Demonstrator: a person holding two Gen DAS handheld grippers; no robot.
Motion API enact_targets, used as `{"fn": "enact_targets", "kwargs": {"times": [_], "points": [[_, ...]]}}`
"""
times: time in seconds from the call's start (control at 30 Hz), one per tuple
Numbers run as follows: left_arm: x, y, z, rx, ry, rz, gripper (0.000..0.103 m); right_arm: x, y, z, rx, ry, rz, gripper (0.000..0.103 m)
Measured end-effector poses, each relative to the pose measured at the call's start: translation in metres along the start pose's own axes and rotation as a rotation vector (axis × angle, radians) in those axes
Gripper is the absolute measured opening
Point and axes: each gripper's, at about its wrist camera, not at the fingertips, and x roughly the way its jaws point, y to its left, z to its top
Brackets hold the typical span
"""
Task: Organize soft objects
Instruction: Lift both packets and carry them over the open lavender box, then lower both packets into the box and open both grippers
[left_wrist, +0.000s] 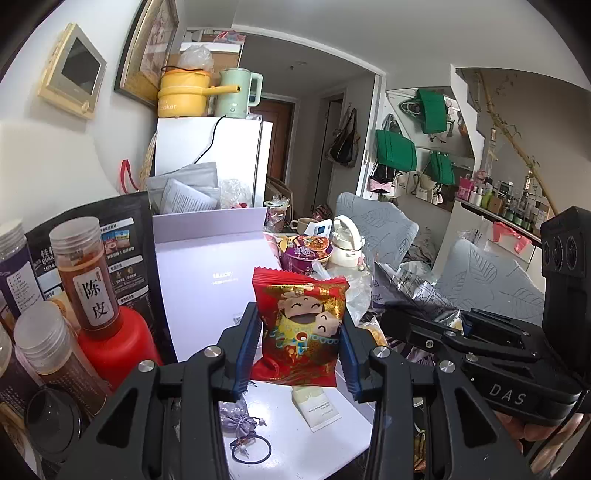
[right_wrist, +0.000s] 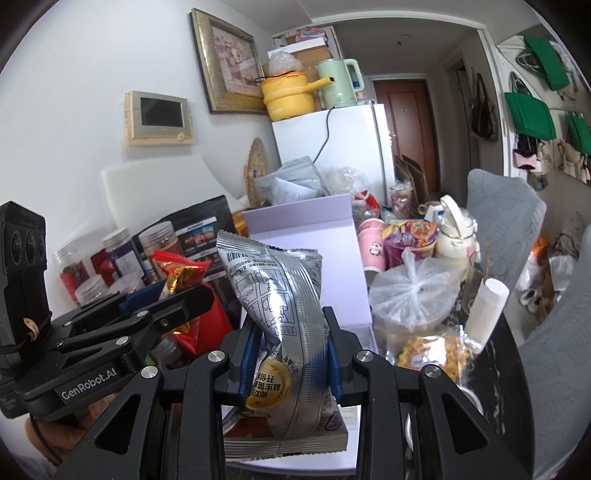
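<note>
Packets fill both of your grippers. Your left gripper (left_wrist: 301, 341) is closed onto a red foil snack packet printed with a smiling cartoon figure in gold (left_wrist: 300, 325), its blue-padded fingers (left_wrist: 246, 347) pressing the packet's two side edges so it stands upright and clear of the surface. Below it lies the pale lilac lid of a flat gift box (left_wrist: 207, 295), and on that lid sit a small lilac drawstring pouch (left_wrist: 236, 419), a dark hair tie loop (left_wrist: 251, 452) and a white rectangular sachet (left_wrist: 316, 408), all just beneath the raised packet. To the left stand a clear plastic jar with a white label in Chinese characters (left_wrist: 88, 277), resting on a red bottle (left_wrist: 114, 347), with a black stand-up pouch (left_wrist: 110, 240) behind them.

Your right gripper (right_wrist: 291, 354) is clamped on a silver foil snack packet with a barcode and a yellow round emblem (right_wrist: 280, 321); the packet is squeezed at its waist between the fingers (right_wrist: 246, 354), its top leaning left and its bottom edge hanging above the lilac lid. From this view the left gripper shows at the left (right_wrist: 147, 299), holding the red packet (right_wrist: 181, 273) level with the silver one and just beside it. To the right sit a knotted clear plastic bag (right_wrist: 413, 295) and a white paper roll (right_wrist: 487, 314), with a purple instant noodle cup (right_wrist: 410, 236) behind.
</note>
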Motion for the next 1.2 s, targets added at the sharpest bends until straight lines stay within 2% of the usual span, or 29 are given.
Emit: {"fn": "enact_targets", "kwargs": {"times": [0.37, 0.67, 1.2], "points": [[0.048, 0.016, -0.015, -0.021, 0.118, 0.043, 0.039, 0.049, -0.018, -0.016, 0.044, 0.103, -0.028, 0.031], [0.092, 0.021, -0.036, -0.014, 0.232, 0.071, 0.039, 0.08, -0.037, -0.026, 0.063, 0.177, -0.113, 0.032], [0.137, 0.028, -0.066, -0.021, 0.389, 0.102, 0.039, 0.129, -0.044, -0.052, 0.08, 0.333, -0.144, 0.032]]}}
